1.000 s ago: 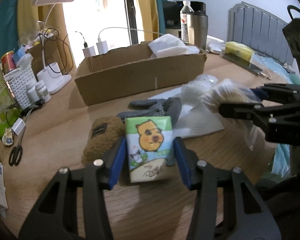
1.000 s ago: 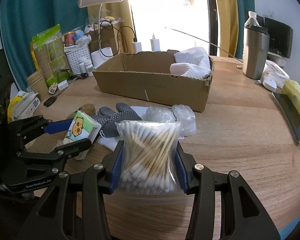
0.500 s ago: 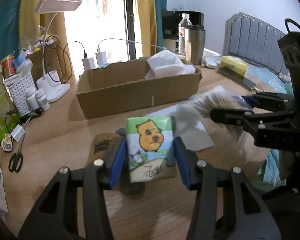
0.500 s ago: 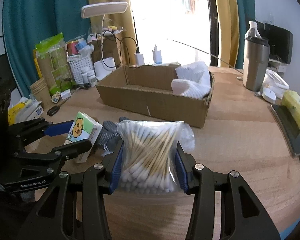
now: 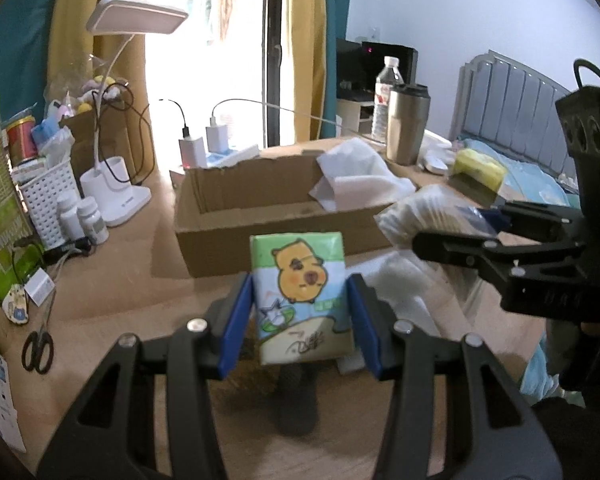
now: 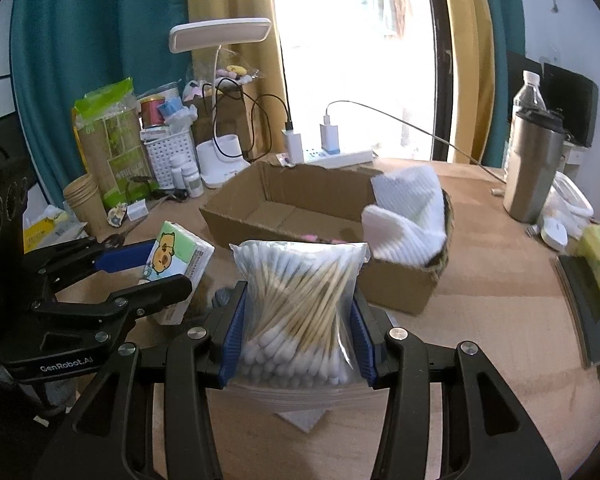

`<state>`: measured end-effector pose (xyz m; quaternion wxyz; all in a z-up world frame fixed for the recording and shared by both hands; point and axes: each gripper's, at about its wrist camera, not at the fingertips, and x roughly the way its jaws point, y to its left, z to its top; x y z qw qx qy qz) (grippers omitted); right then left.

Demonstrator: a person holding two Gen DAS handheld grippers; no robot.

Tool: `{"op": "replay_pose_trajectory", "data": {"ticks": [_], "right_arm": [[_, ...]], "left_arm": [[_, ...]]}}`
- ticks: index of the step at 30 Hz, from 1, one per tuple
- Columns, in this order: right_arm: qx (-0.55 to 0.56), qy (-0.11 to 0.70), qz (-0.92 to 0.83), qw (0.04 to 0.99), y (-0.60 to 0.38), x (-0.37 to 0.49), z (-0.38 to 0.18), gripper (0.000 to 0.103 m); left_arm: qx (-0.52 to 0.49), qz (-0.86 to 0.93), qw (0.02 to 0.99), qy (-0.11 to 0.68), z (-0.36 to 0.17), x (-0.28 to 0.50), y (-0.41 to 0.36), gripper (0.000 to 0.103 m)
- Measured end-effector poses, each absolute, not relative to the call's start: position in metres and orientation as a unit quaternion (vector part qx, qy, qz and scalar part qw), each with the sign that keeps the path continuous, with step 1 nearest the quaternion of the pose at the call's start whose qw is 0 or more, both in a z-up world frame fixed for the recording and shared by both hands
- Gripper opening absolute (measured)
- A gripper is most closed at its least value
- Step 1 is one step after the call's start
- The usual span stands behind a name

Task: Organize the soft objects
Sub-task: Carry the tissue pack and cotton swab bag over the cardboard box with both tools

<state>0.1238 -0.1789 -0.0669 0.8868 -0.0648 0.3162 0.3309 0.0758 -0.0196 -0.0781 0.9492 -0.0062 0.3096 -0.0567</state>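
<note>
Blue-padded left tool point(image 5: 302, 312) grips tissue pack point(image 5: 300, 292); right tool point(image 6: 296, 320) grips cotton-swab bag point(image 6: 300, 312) (both aloft)

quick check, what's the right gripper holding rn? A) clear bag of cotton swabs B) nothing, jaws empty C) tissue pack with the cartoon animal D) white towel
A: in the right wrist view the right gripper has both blue pads pressed against the clear bag of cotton swabs; the tissue pack sits in the left gripper instead.
</note>
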Motion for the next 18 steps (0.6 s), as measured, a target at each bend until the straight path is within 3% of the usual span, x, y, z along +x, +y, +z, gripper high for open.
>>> {"op": "replay_pose_trajectory", "data": {"ticks": [18], "right_arm": [[-0.069,0.307,0.349,0.883,-0.15,0.165,-0.051,0.049]], "left_arm": [[-0.028,-0.047,0.951,0.305,-0.065,0.115,0.005,0.049]]}}
